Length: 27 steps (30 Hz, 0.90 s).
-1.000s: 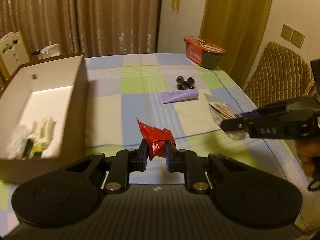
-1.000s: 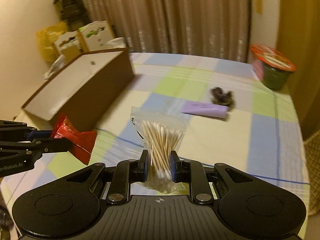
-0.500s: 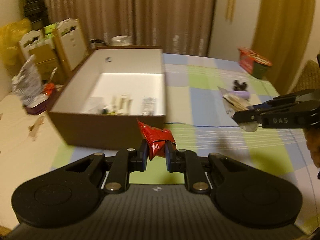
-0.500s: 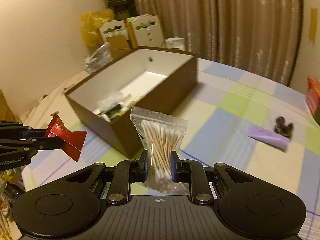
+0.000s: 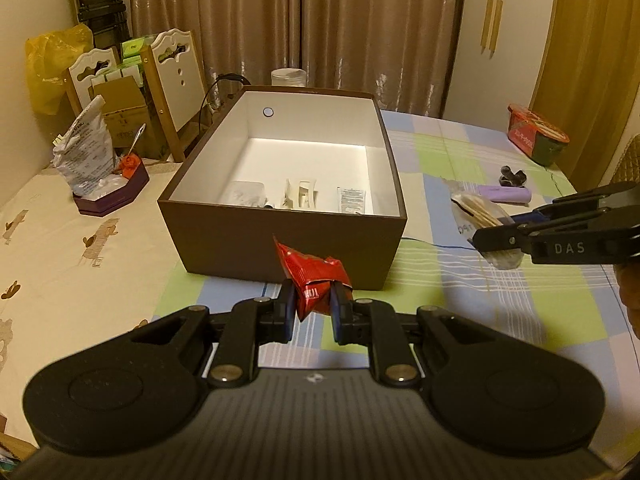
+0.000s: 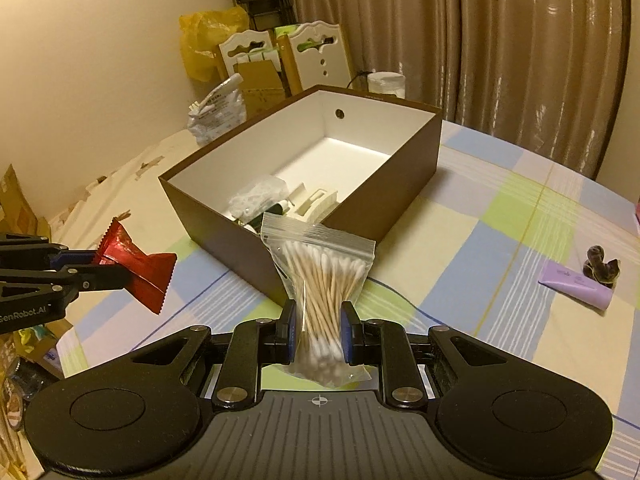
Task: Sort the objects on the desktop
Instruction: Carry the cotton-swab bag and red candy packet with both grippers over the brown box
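My left gripper (image 5: 312, 306) is shut on a crumpled red foil packet (image 5: 310, 270), held in the air just short of the near wall of a brown box (image 5: 280, 240) with a white inside. In the right wrist view that left gripper (image 6: 120, 272) and the red packet (image 6: 136, 266) hang at the left. My right gripper (image 6: 318, 330) is shut on a clear zip bag of cotton swabs (image 6: 320, 272), in front of the brown box (image 6: 384, 196). The swab bag (image 5: 480, 216) shows beside the box's right wall in the left wrist view, held by the right gripper (image 5: 494, 238).
Several small items lie in the box's near end. A purple tube (image 5: 504, 194) and a dark small object (image 5: 512, 176) lie on the checked tablecloth to the right; a red-lidded bowl (image 5: 536, 134) stands farther back. Bags, a cardboard carton and white chair backs (image 5: 176, 76) crowd the left.
Both grippers have swung left with their loads, from over the middle of the table to the brown box, which now stands straight ahead. Both grips are unchanged.
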Tool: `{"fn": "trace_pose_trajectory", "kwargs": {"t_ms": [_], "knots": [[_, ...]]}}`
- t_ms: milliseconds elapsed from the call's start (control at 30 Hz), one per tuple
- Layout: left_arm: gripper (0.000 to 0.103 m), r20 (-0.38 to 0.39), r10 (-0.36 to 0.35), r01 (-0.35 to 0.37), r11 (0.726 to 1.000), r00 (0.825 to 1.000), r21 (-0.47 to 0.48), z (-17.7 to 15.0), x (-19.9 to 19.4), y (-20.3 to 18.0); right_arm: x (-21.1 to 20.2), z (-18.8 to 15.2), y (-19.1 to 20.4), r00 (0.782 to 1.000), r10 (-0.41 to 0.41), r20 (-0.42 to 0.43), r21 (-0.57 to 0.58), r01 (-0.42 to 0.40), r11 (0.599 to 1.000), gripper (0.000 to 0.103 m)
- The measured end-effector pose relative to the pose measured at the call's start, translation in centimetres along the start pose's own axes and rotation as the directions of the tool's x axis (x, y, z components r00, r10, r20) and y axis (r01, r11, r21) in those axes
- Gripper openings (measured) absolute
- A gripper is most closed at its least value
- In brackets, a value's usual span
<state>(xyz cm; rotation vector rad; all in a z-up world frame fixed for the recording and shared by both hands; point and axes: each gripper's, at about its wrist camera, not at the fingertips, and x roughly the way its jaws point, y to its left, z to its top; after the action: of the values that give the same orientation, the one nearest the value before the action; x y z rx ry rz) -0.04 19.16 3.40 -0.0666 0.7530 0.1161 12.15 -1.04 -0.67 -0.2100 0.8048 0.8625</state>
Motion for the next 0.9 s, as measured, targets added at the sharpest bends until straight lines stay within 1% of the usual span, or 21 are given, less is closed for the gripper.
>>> {"fn": "trace_pose_trajectory", "kwargs": {"t_ms": [267,467,567,667,800,900], "knots": [[0.014,0.004,-0.026,0.026,1.0,1.0,0.011,0.4,0.5,0.7,0.0,0.0,0.3,1.0,-0.025,-0.004,0.012,0.026,1.0,0.02],[0.014,0.011,-0.037,0.036,0.999,0.999,0.028,1.3,0.7,1.1,-0.4,0.7,0.4,0.999,-0.032,0.009,0.001,0.032,0.999,0.02],[0.014,0.022,-0.023,0.022,1.0,0.999,0.021,2.0,1.0,1.5,-0.5,1.6,0.2,1.0,-0.015,0.025,-0.017,0.016,1.0,0.02],[0.014,0.033,0.012,-0.012,1.0,0.999,0.01,3.1,1.3,1.7,-0.4,2.7,-0.1,0.999,0.017,0.046,-0.034,-0.015,0.999,0.02],[0.014,0.049,0.061,-0.061,0.998,0.997,0.015,4.9,1.6,2.0,0.3,4.8,0.0,0.994,0.073,0.087,-0.071,-0.067,0.995,0.02],[0.014,0.069,0.071,-0.072,0.997,0.995,0.017,6.7,2.0,2.7,1.0,6.2,0.8,0.991,0.086,0.101,-0.088,-0.077,0.993,0.02]]}}
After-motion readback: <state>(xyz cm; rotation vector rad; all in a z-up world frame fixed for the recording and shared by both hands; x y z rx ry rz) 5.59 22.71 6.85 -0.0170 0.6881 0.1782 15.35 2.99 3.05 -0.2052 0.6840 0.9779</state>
